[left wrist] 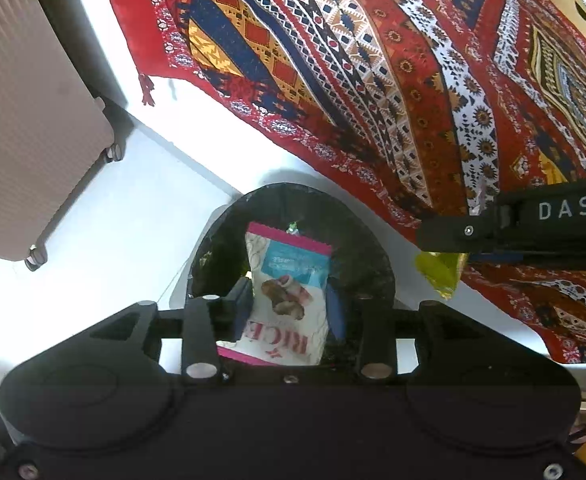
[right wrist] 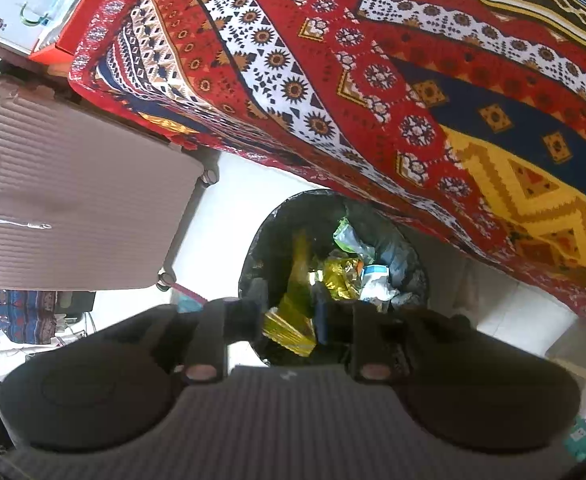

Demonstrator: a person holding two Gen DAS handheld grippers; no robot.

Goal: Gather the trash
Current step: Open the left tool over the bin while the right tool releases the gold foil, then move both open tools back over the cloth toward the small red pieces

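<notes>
Red patterned cloth [left wrist: 373, 80] is hanging over the black-lined trash bin [left wrist: 221, 248] that you are holding both grippers above.

Beside them a ribbed beige suitcase [left wrist: 21, 120] is standing on the white floor [left wrist: 133, 200], and the bin is sitting just against the cloth's lower edge. Your left gripper [left wrist: 289, 304] is pointing down into the bin's mouth with its jaws partly apart; the white-and-pink snack packet [left wrist: 285, 296] is lying between them, though you cannot tell whether the pads are touching it. Your right gripper [right wrist: 289, 316] is also aiming down over the bin, jaws partly apart, with a crumpled gold foil wrapper [right wrist: 293, 320] sitting between its fingers above the other wrappers inside; contact there is equally unclear.
</notes>
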